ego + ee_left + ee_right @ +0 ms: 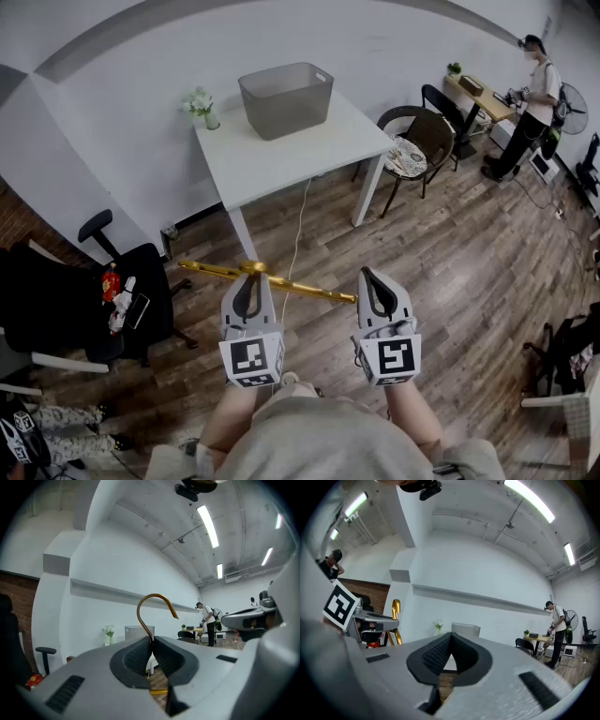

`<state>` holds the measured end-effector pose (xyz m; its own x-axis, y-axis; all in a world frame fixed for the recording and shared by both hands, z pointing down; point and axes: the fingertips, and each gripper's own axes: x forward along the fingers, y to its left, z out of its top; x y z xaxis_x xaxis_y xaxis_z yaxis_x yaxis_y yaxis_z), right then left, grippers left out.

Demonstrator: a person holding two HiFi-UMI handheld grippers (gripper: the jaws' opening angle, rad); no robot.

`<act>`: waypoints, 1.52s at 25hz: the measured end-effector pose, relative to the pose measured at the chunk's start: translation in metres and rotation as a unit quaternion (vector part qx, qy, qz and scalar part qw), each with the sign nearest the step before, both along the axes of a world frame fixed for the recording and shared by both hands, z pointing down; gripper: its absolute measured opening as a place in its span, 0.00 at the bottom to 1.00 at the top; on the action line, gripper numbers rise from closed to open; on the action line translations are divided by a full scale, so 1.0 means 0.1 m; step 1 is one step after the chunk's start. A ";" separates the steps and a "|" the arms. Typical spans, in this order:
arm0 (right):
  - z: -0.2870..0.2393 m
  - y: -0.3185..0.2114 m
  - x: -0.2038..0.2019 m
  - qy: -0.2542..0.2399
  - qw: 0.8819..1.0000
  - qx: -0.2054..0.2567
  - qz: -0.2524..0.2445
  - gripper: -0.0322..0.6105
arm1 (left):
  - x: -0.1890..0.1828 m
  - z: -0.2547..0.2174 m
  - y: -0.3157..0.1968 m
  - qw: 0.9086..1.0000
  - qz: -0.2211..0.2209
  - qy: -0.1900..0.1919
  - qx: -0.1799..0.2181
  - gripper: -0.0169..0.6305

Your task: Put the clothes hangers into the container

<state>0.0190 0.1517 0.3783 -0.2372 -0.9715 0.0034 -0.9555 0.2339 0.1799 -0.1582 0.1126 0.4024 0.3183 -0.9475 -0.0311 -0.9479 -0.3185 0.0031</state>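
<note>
Standing on the wooden floor [450, 253], a white table [281, 159] is against the wall, well apart from the grippers. A black office chair [122, 300] is at the left with some small things on its seat, and a round chair [417, 141] is just beside the right side of the table. A person [532, 98] stands far at the back right, near a small desk.

On the far part of the table is the grey container [286, 98], upright with its opening to the top. I cannot see inside it.

Both grippers are held level over the floor, side by side. The left gripper [248, 279] has its jaws pressed together on the gold hanger [302, 287], pinching it at the thin neck under the hook. In the left gripper view the hook [157, 595] rises upright from the tips of the closed jaws. The bar of the hanger lies across in the air, from the left of this gripper to just before the right gripper [373, 275]; if it touches that one, I cannot tell. The right gripper has its jaw tips together, with nothing between them.

A small vase of white flowers [201, 103] is on the left far corner of the table, near the container.
</note>
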 end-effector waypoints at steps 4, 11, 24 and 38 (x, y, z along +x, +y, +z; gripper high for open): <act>0.01 0.51 0.03 -0.012 1.000 0.001 -0.011 0.04 | -0.03 -0.01 0.51 1.000 -0.016 -0.008 0.003 0.06; 0.03 1.32 0.29 0.002 1.000 0.000 -0.023 0.04 | 0.06 0.06 1.33 0.999 -0.046 -0.009 -0.001 0.06; 0.12 1.67 0.47 -0.026 0.998 -0.008 -0.051 0.04 | 0.07 0.02 1.78 0.997 -0.077 -0.011 0.000 0.06; 0.07 1.65 0.88 -0.017 0.999 0.001 -0.033 0.04 | 0.49 0.05 1.62 0.999 -0.053 0.004 -0.003 0.06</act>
<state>0.1074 0.3172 0.3854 -0.3007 -0.9537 -0.0081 -0.9437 0.2963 0.1473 -0.1088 0.2742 0.4072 0.2156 -0.9761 -0.0284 -0.9763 -0.2160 0.0126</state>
